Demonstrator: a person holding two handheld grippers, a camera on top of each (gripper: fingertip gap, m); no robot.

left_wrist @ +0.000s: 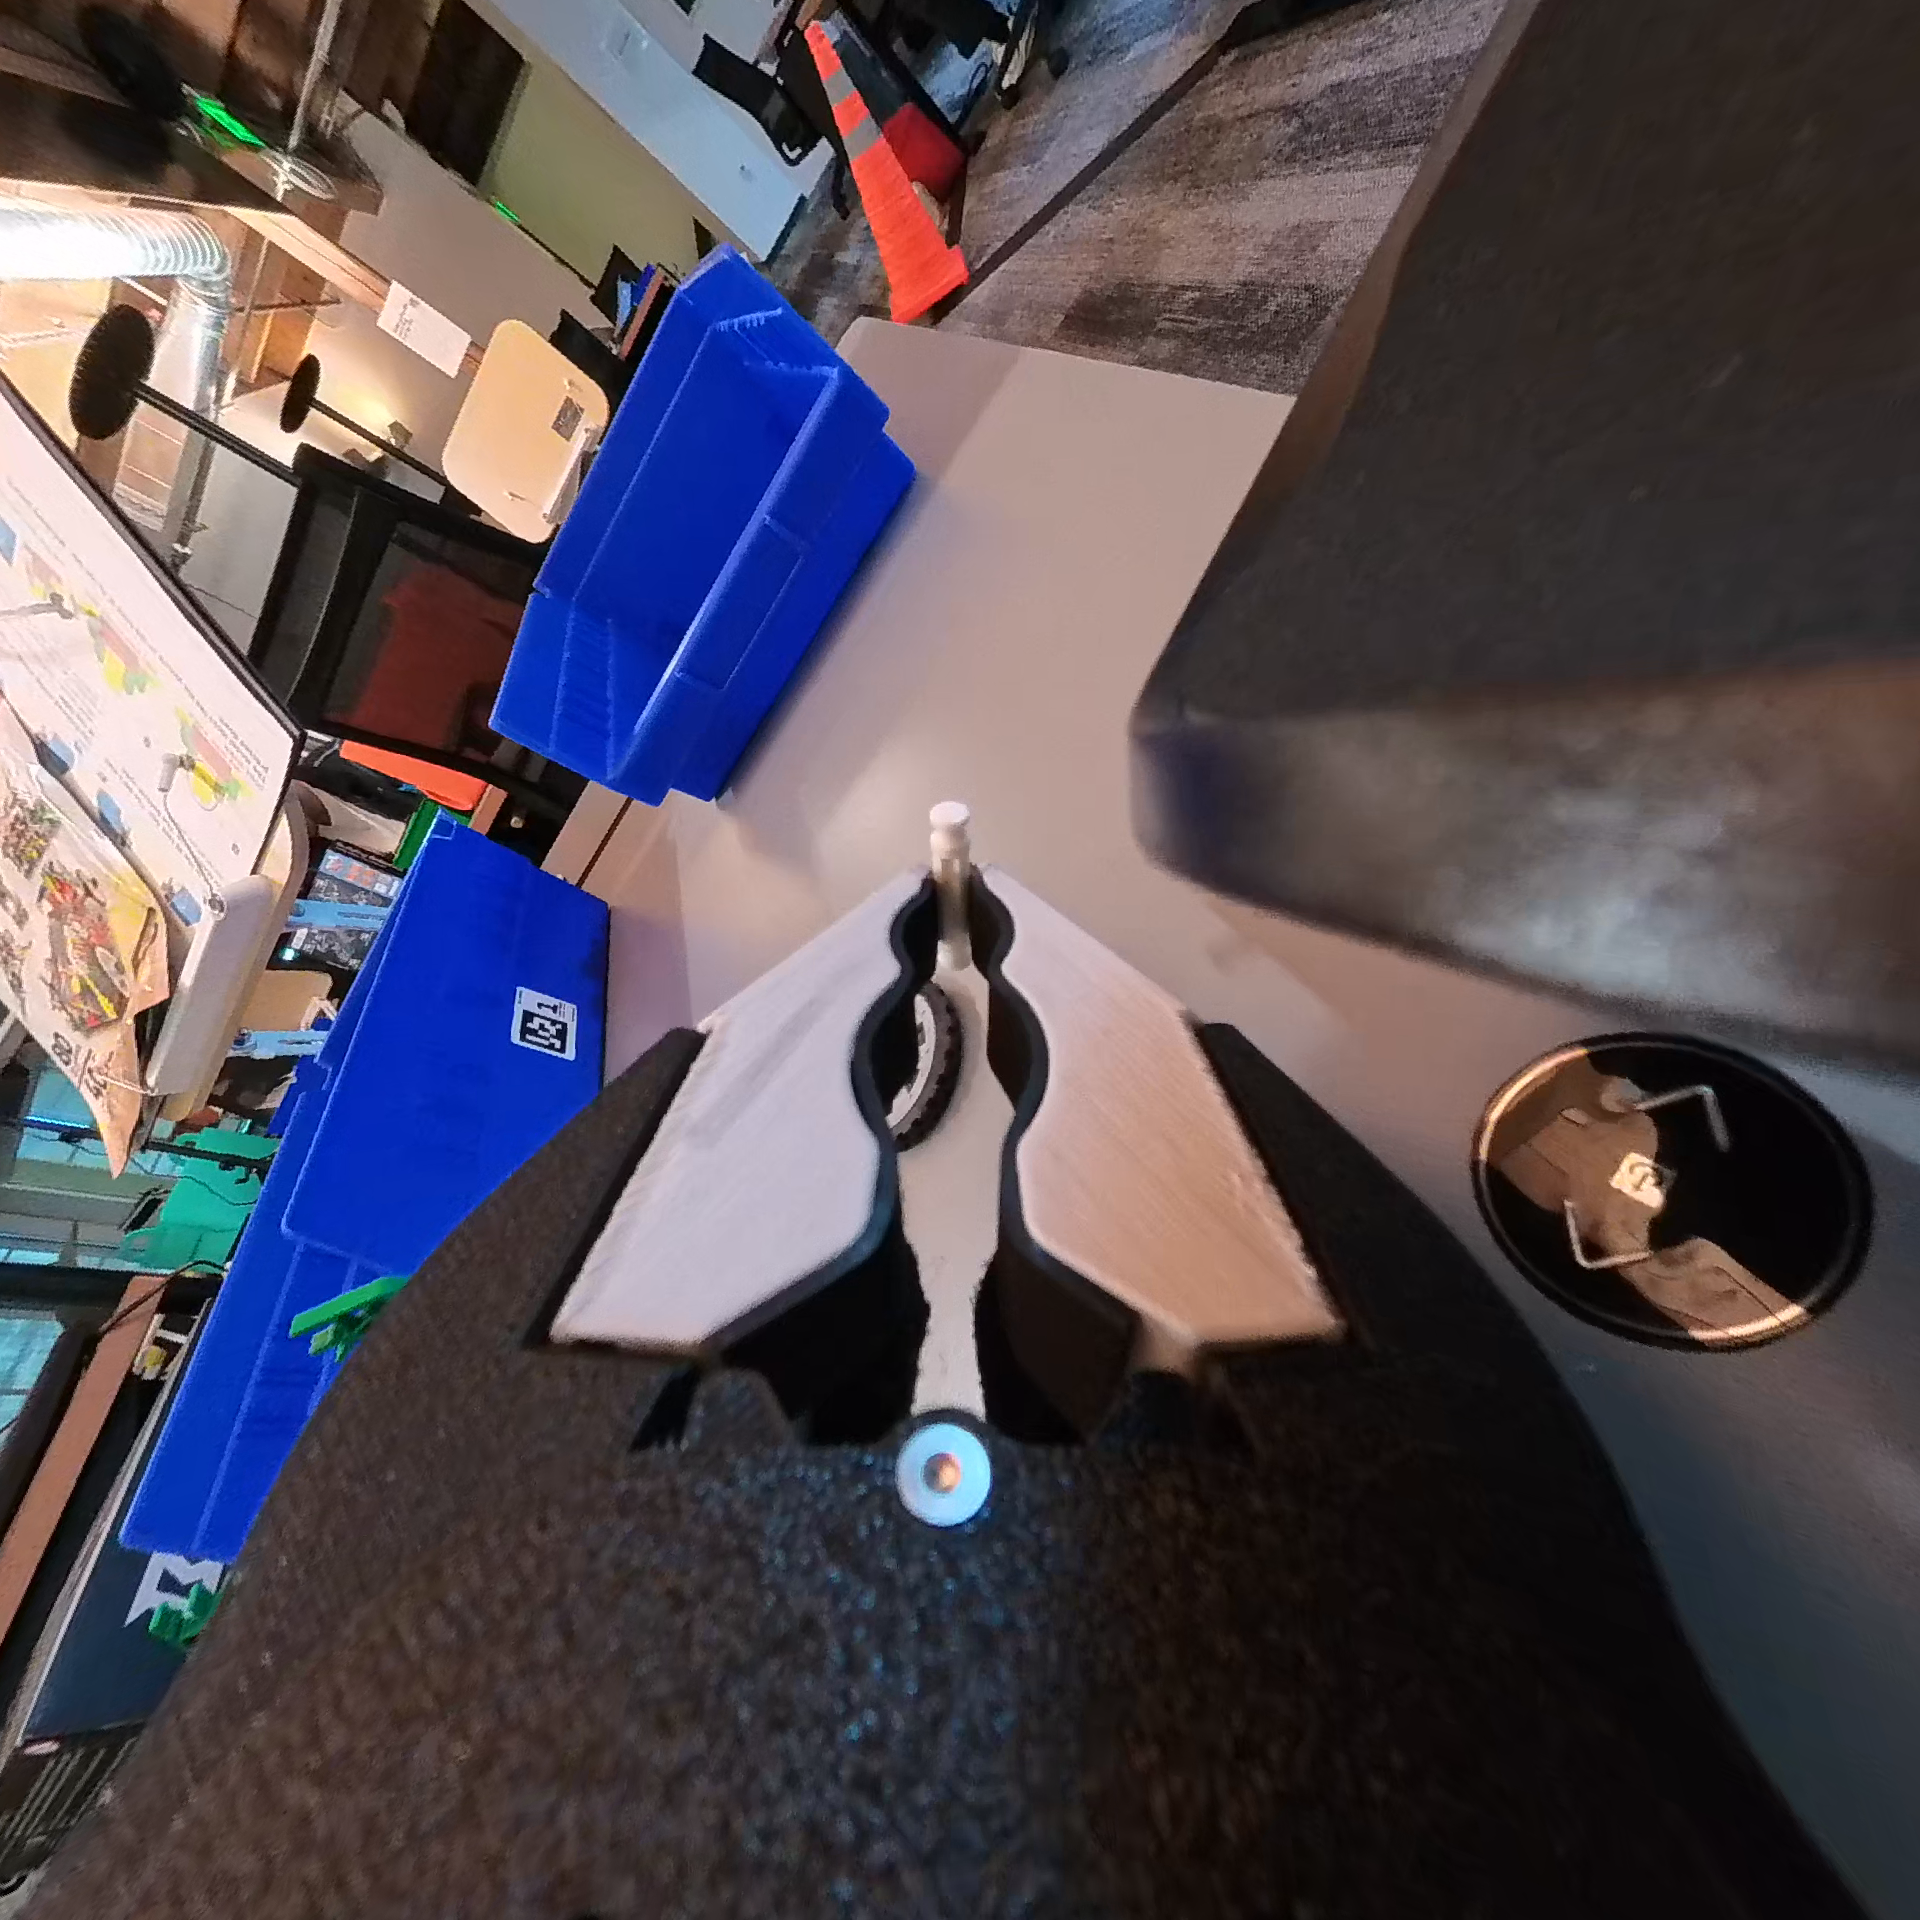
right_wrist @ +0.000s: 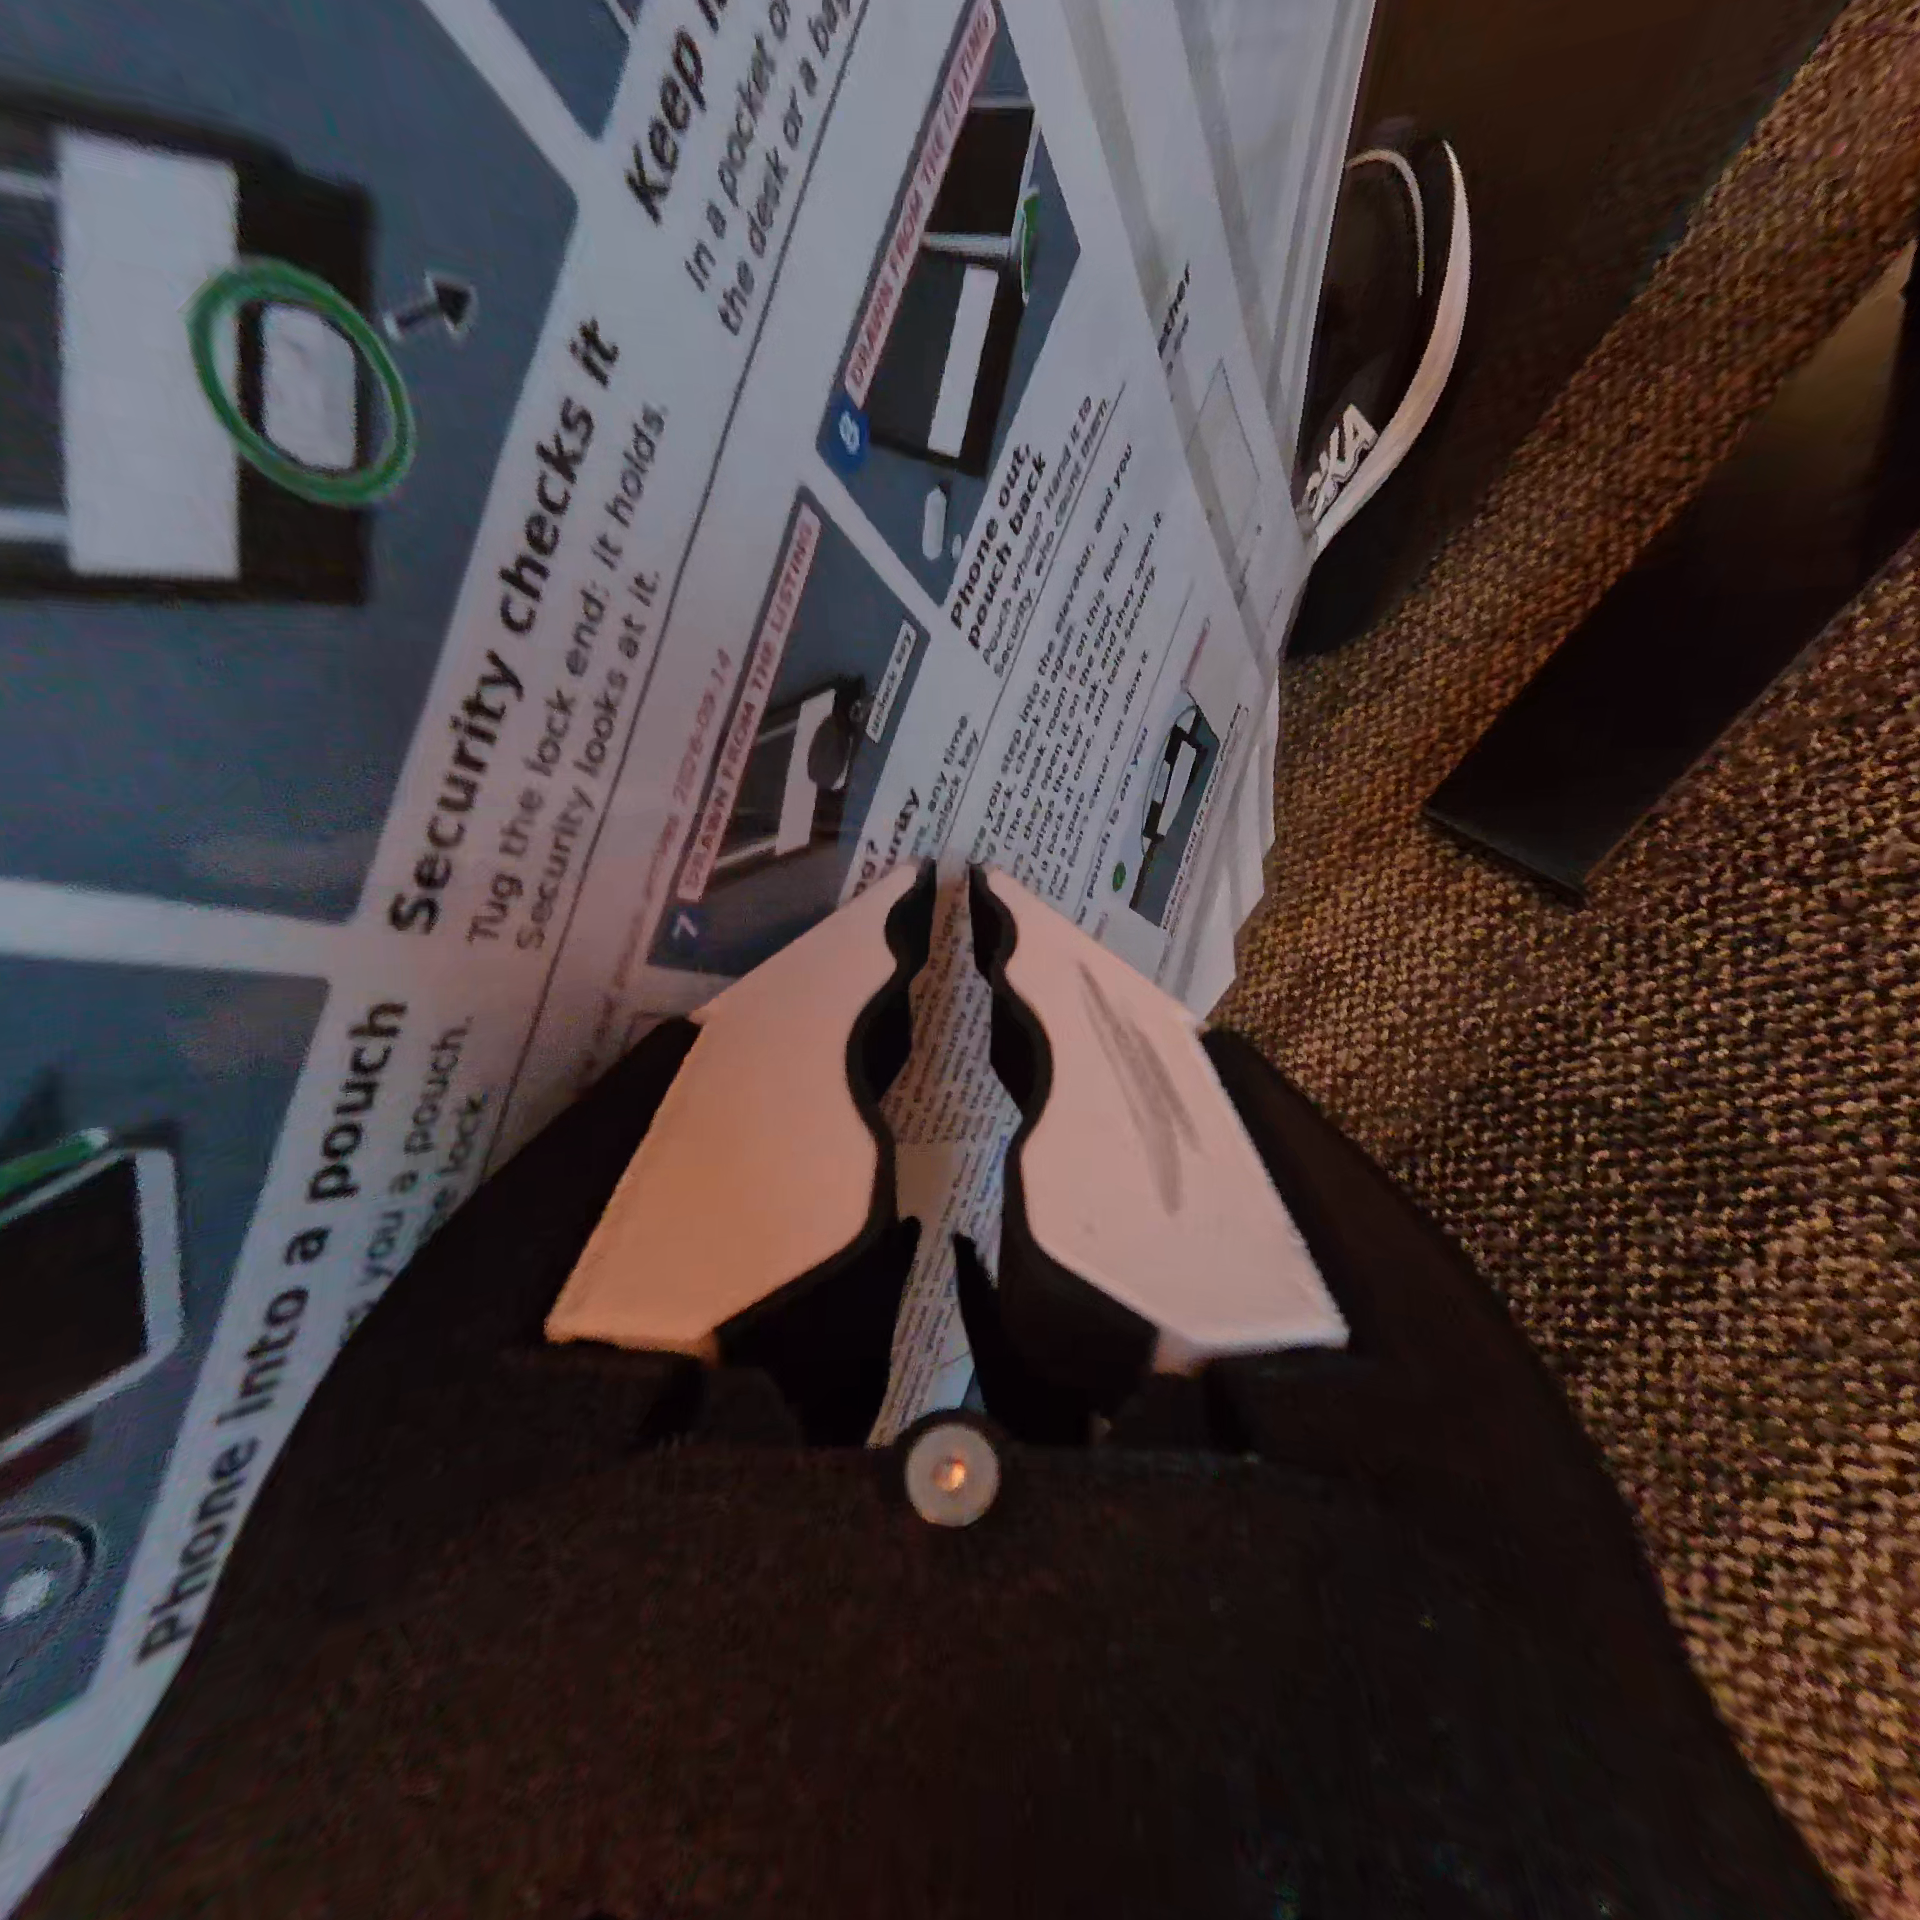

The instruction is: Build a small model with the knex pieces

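A large printed sheet (right_wrist: 520, 623) of pictures and text is filling most of the right wrist view, standing on edge above speckled brown carpet (right_wrist: 1558, 1247). The right gripper (right_wrist: 951, 883) is pinching it, jaws drawn almost together with the paper running the full length of the gap between them. A black-and-white shoe (right_wrist: 1382, 395) is resting on the carpet beyond the sheet's far edge.

In the left wrist view, a pale table (left_wrist: 1039, 520) is carrying two blue bins, one far (left_wrist: 717, 551) and one near (left_wrist: 416, 1143). A dark blurred panel (left_wrist: 1558, 416) is looming at the right, above a round cable hole (left_wrist: 1673, 1184).

The left gripper (left_wrist: 951, 894) is clenching a small pale pin (left_wrist: 948, 842) above the table, and the pin's tip is poking out past the fingertips. A black toothed wheel (left_wrist: 932, 1060) is sitting in the hollow between the fingers, farther back; whether it is joined to the pin cannot be told.

Judged from these views, both holds are slim. The pin is being gripped only by the fingertips, so steady pressure and a level wrist look important. The sheet is being held along one edge alone and seems likely to sag or twist.
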